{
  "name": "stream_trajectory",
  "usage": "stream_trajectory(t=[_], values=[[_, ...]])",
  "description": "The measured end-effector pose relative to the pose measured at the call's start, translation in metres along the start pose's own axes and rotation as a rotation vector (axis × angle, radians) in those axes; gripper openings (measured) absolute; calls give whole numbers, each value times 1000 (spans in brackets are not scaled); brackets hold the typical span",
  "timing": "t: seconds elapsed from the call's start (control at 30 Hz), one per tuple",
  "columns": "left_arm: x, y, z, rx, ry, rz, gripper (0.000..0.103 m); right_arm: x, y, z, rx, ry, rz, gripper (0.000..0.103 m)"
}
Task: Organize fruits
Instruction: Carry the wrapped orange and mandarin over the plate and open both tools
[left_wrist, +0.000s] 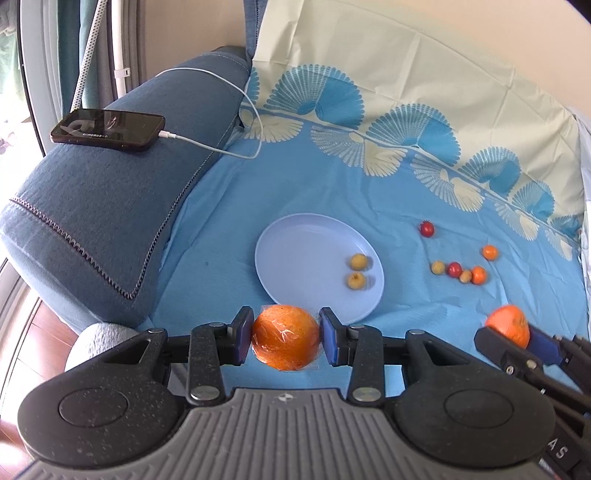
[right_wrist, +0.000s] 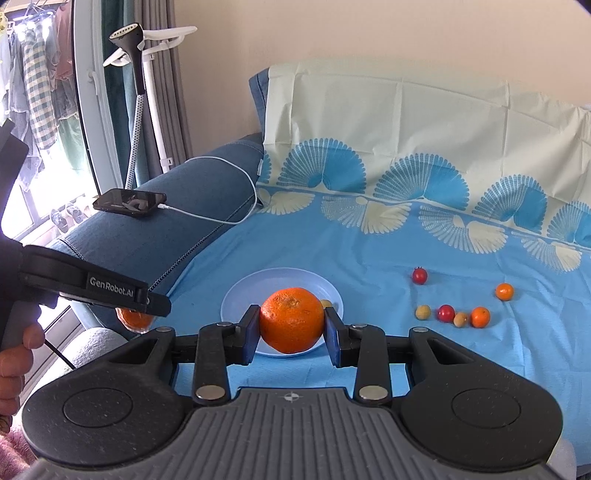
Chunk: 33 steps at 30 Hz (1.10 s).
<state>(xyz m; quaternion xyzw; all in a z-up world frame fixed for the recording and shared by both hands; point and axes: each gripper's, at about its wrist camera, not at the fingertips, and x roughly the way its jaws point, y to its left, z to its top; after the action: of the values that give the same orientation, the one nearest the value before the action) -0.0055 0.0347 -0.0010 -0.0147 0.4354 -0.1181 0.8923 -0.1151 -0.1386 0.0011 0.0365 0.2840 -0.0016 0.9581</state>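
Note:
My left gripper (left_wrist: 286, 338) is shut on a plastic-wrapped orange (left_wrist: 285, 336), held just in front of the near rim of a pale blue plate (left_wrist: 295, 254). Two small yellow fruits (left_wrist: 358, 271) lie on the plate's right side. My right gripper (right_wrist: 291, 320) is shut on a second orange (right_wrist: 291, 319), in front of the same plate (right_wrist: 240, 295). In the left wrist view that second orange (left_wrist: 509, 325) shows at the right edge. Right of the plate lie small loose fruits (right_wrist: 452, 314): red, orange and yellow ones.
Everything rests on a blue fan-patterned cloth (left_wrist: 332, 192) over a sofa. A phone (left_wrist: 107, 129) on a white charging cable lies on the blue armrest (left_wrist: 110, 206) at left. A garment steamer (right_wrist: 135, 55) stands by the window. A hand (right_wrist: 14, 365) holds the left gripper.

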Motion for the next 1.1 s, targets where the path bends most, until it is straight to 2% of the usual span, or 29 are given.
stream_trajectory(t=[0.2,0.6,0.83,1.1], values=[[27,4,22,-11,5,19,43,32,-4,4,11,37,-5,38],[105,-10,55,13,74,51,43,115,-14,9,28,117,0,38],[154,-16,65,35,118,73,43,164,-22,4,27,188,-5,37],[195,-13,61,47,176,113,43,201,-17,-6,3,248,12,38]])
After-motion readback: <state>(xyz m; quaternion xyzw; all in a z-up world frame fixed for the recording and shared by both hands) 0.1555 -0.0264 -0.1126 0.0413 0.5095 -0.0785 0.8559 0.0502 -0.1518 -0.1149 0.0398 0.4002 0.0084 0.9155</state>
